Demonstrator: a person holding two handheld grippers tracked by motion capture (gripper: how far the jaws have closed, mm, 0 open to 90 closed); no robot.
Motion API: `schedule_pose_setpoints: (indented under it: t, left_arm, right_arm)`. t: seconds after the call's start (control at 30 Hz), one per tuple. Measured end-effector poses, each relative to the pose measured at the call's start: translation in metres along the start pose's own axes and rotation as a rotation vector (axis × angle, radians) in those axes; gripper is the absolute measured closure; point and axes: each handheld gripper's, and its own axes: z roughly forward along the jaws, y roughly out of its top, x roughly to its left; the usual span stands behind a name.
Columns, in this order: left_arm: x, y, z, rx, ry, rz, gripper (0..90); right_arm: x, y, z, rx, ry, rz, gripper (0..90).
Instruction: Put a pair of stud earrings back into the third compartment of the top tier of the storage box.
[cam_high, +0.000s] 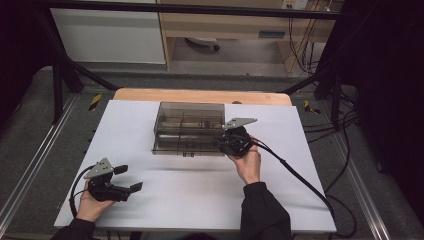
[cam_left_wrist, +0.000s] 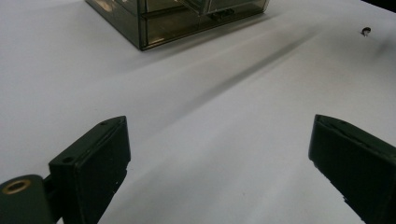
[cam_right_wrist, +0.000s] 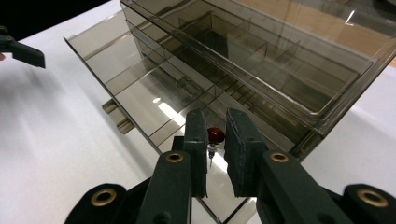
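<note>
High view: right gripper at the smoky compartment box, box at 12 o'clock on the white tabletop.
Right gripper view: gripper pinching a small red-headed pin over the box's pulled-out tray.
Left gripper: at 8 o'clock, jaws spread wide, holding nothing.

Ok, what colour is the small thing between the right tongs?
Dark red head, pinched by the right tongs; right gripper view shows it best.

White table; smoky compartment box on it.
</note>
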Motion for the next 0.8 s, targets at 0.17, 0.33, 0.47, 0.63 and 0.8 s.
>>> schedule_pose_setpoints:
  t: [0.17,0.33,0.47,0.63,0.8]
  left_arm:
    - [0.0,0.0,0.0,-0.001,-0.001,-0.001,5.6]
    - [0.0,0.0,0.0,0.0,-0.001,-0.001,5.5]
    - [0.0,0.0,0.0,0.0,-0.001,-0.001,5.6]
    - [0.0,0.0,0.0,0.001,-0.002,0.0,5.6]
    - [0.0,0.0,0.0,-0.001,-0.001,-0.003,5.6]
  right_arm:
    - [-0.003,-0.003,0.011,0.03,-0.009,0.015,79.0]
    - [-0.004,-0.004,0.014,0.035,-0.014,0.014,78.8]
    - [-0.004,-0.005,0.015,0.038,-0.021,0.01,75.4]
    - [-0.004,-0.003,0.01,0.006,-0.027,0.011,69.5]
    - [0.0,0.002,-0.011,-0.047,-0.029,0.006,52.3]
